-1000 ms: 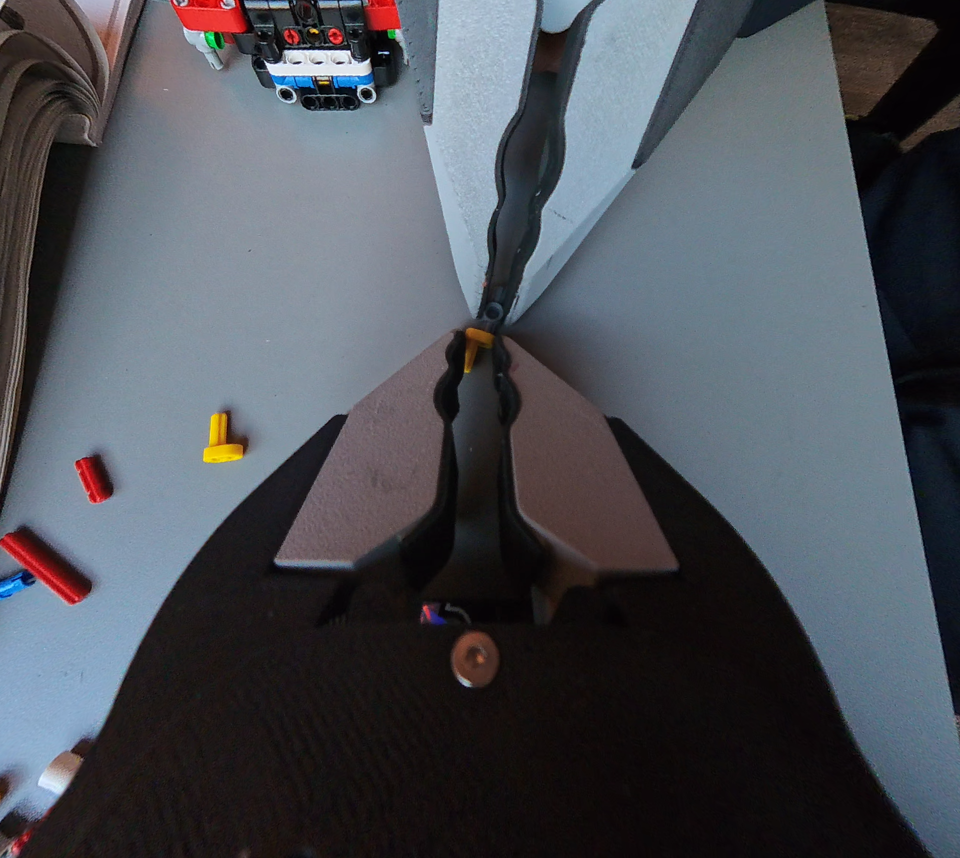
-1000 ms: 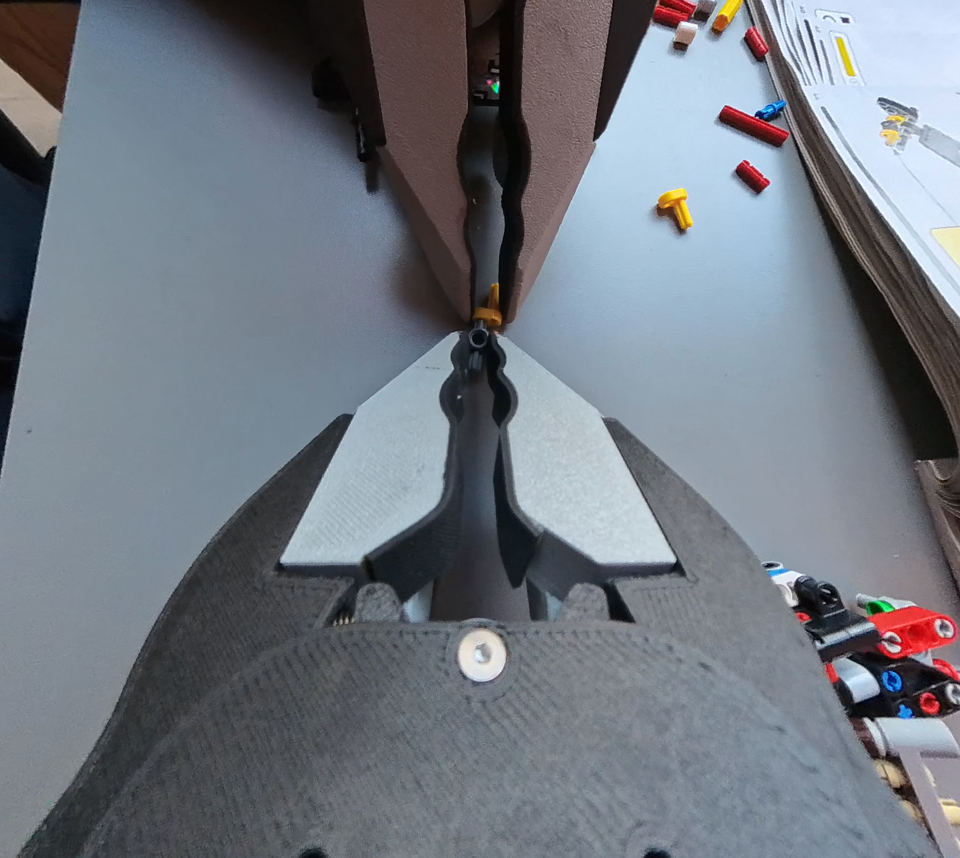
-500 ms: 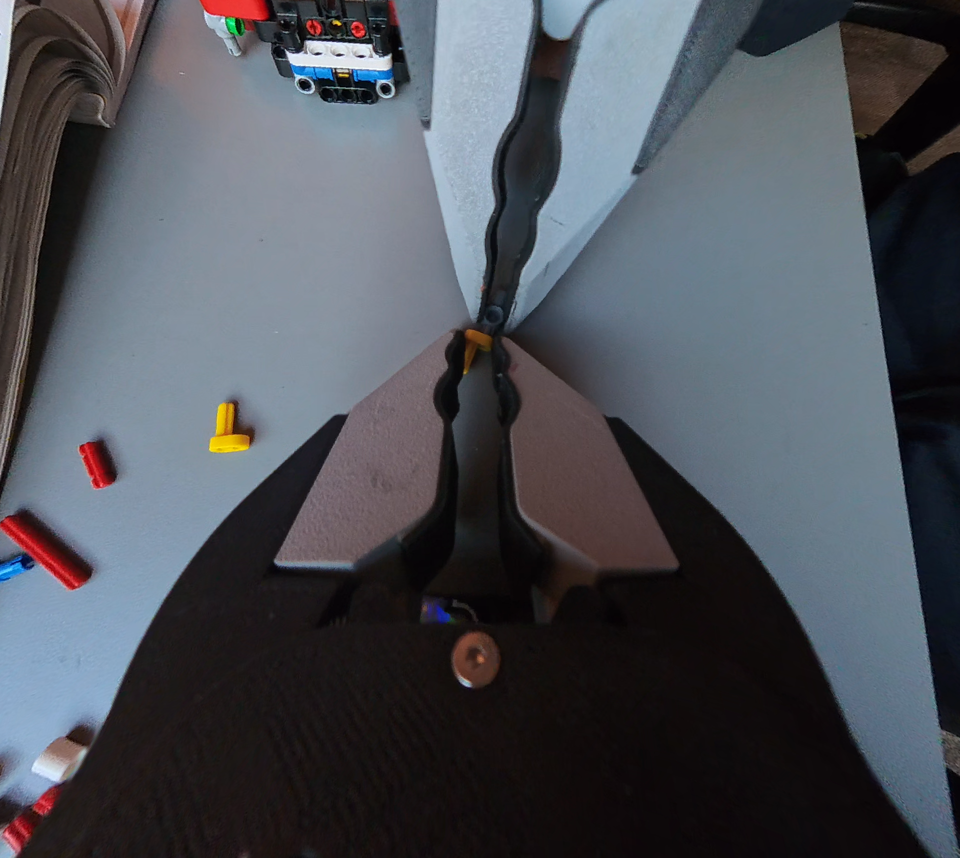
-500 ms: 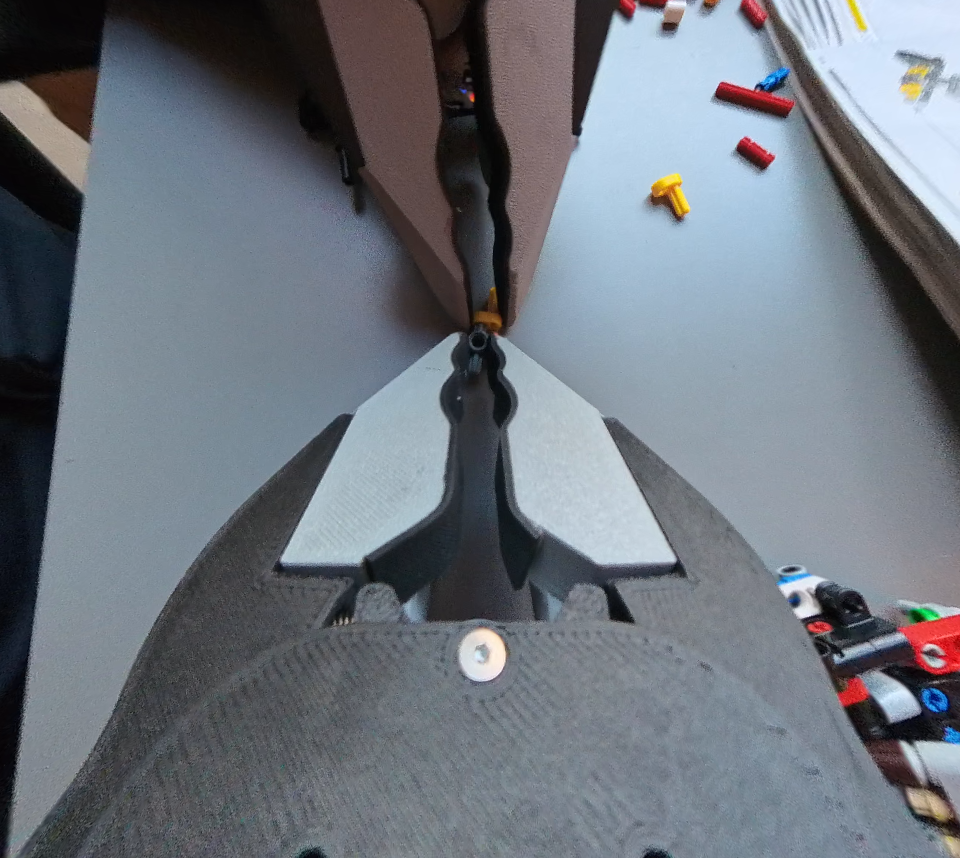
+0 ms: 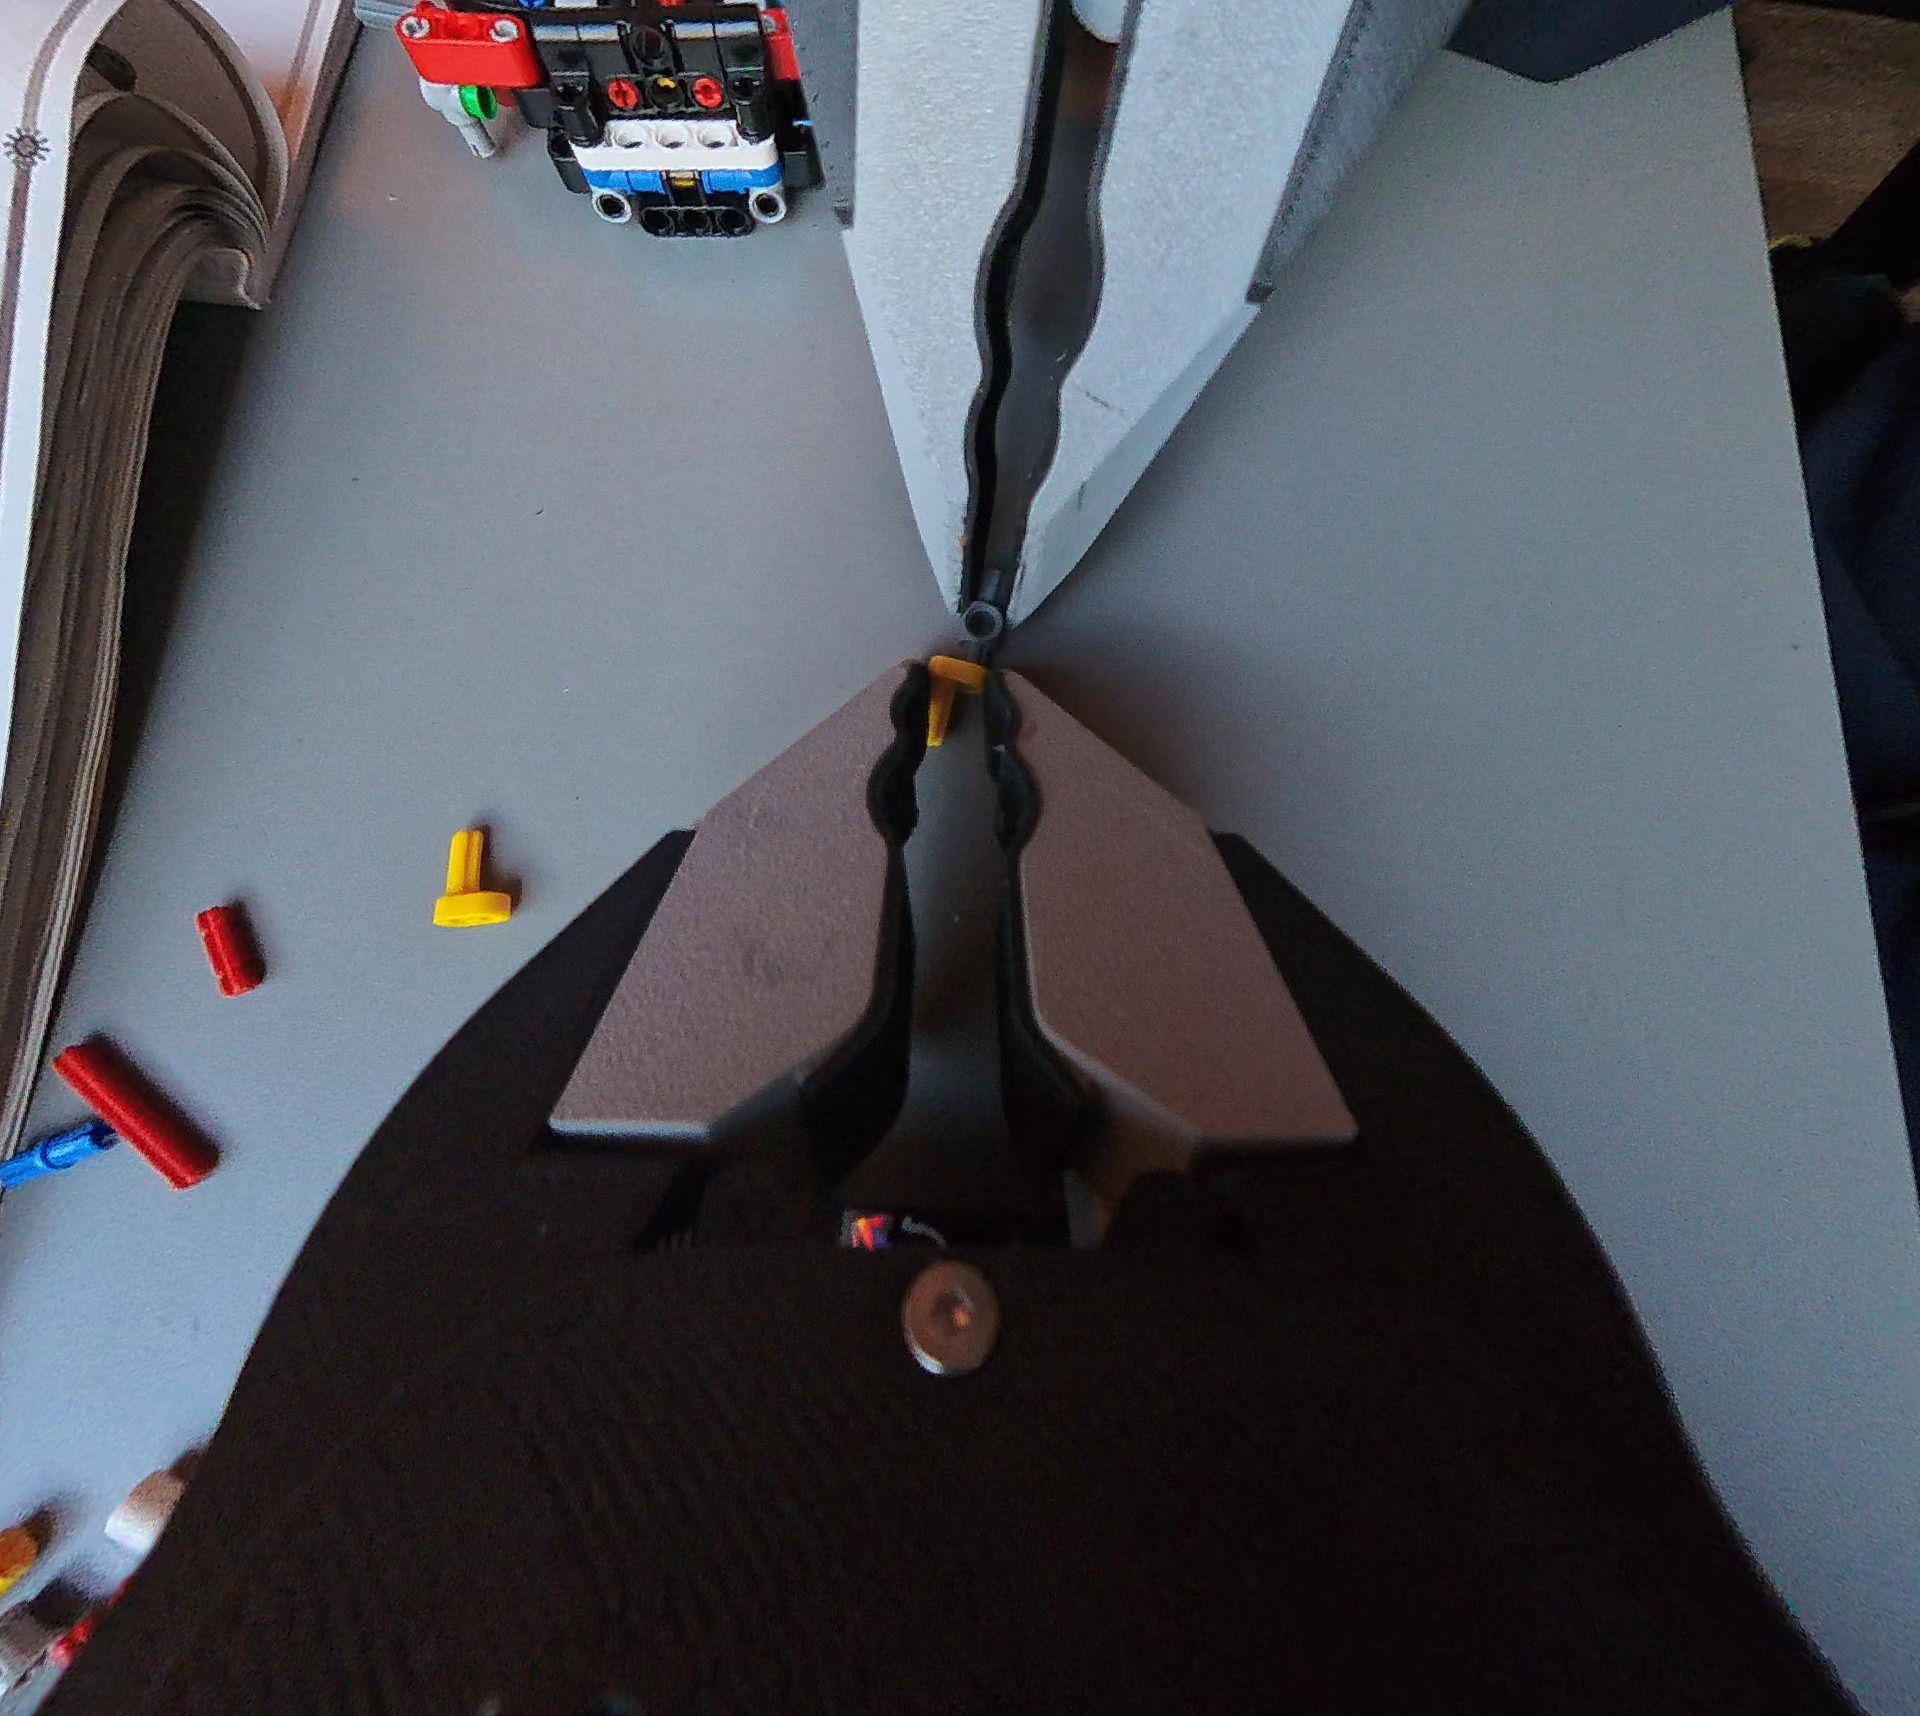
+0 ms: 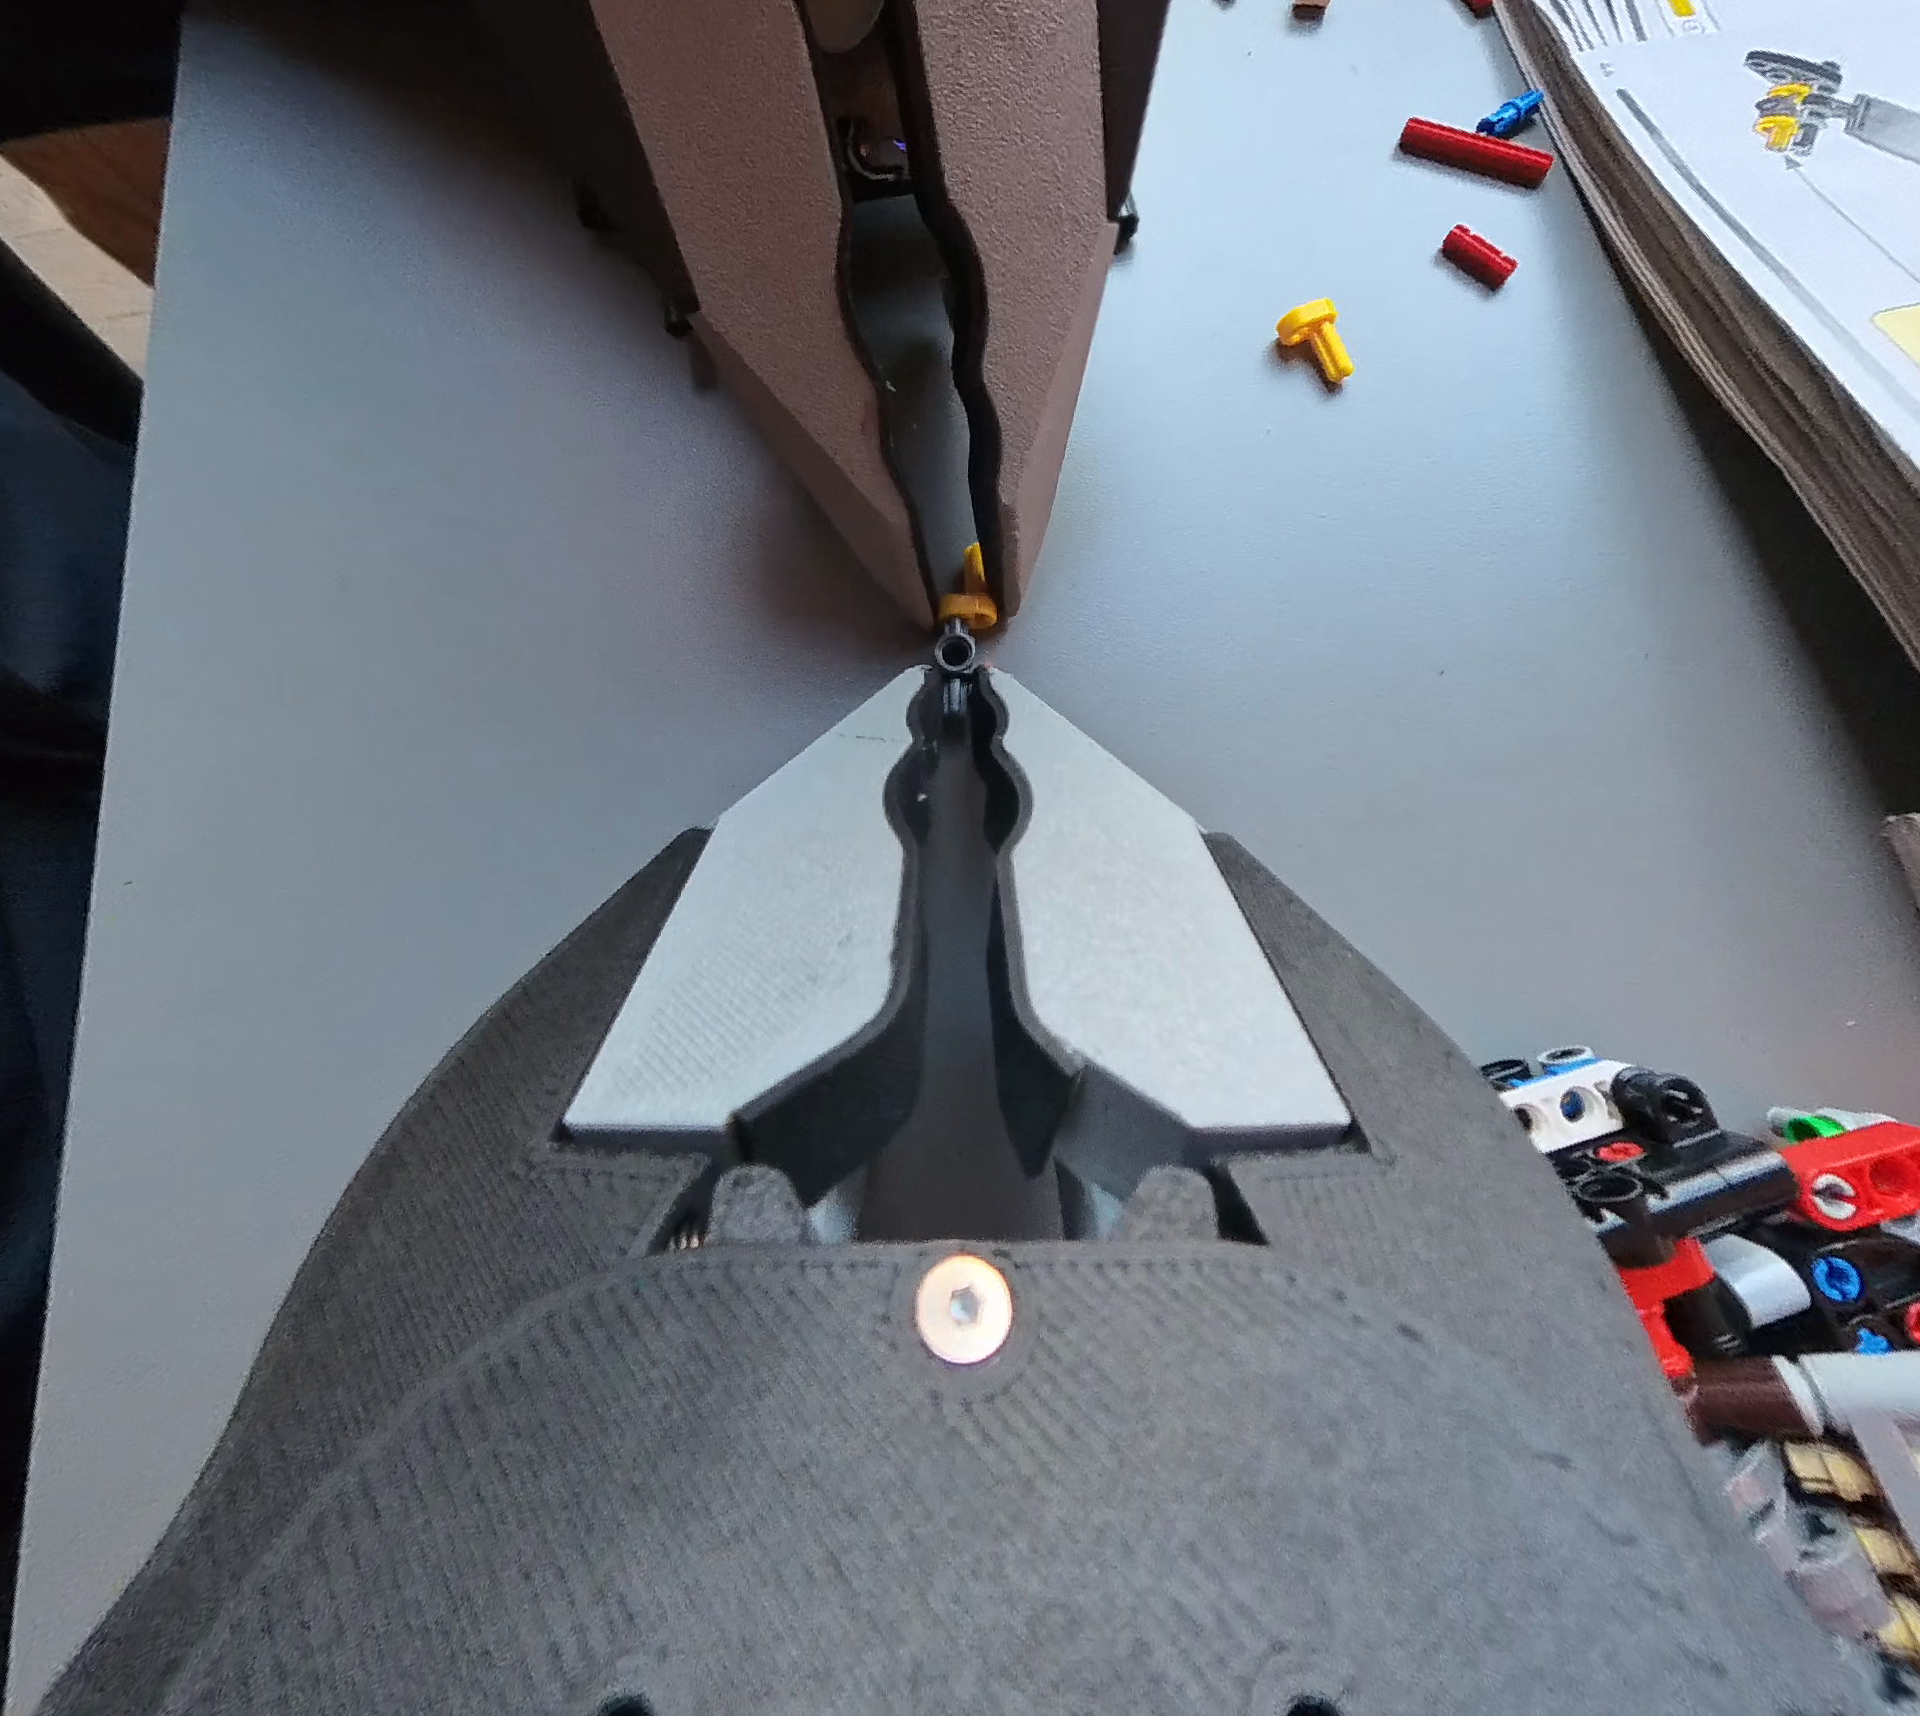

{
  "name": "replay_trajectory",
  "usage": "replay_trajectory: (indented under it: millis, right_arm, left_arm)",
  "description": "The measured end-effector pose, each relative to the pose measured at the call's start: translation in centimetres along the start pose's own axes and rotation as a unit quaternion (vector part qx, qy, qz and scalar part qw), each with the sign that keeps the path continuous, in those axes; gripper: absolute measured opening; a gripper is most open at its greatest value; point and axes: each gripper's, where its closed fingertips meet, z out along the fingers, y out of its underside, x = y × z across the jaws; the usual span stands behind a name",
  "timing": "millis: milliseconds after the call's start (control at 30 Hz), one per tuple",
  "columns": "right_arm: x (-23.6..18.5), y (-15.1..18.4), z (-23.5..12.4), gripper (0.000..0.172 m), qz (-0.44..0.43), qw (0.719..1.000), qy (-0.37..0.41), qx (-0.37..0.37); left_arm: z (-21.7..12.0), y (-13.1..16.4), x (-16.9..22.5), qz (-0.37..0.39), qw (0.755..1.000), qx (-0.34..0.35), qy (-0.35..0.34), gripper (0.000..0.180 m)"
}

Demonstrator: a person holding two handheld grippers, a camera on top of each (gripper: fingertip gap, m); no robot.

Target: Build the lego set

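My left gripper [image 5: 954, 681], with brown fingers, is shut on a small yellow peg with a flat head [image 5: 948, 690] held at the fingertips. My right gripper [image 6: 954, 679], with grey fingers, is shut on a small black pin with a ring end [image 6: 954, 652]. The two grippers meet tip to tip above the grey table [image 5: 520, 523]. The black pin [image 5: 982, 622] touches the head of the yellow peg [image 6: 968, 608]. In the right wrist view the left gripper [image 6: 966, 617] comes in from the top. In the left wrist view the right gripper [image 5: 985, 608] does the same.
A partly built brick model [image 5: 644, 87] stands at the far left and also shows in the right wrist view [image 6: 1714, 1199]. An open instruction booklet [image 5: 104, 212] lies along the left edge. A loose yellow peg [image 5: 468, 882] and red pins [image 5: 133, 1110] lie near it. Left and right tips are no more than a few centimetres apart.
Both grippers stay tip to tip with their pieces held. The pair has shifted slightly over the table, so the model and loose parts have drifted in both views.
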Motion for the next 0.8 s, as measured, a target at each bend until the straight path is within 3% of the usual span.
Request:
replay_trajectory:
  millis: [800]
  right_arm:
    - [0.77, -0.47, 0.56, 0.003, -0.026, 0.999, 0.025, -0.003]
  left_arm:
    - [-0.24, 0.11, -0.84, -0.039, 0.999, -0.007, 0.002, 0.007]
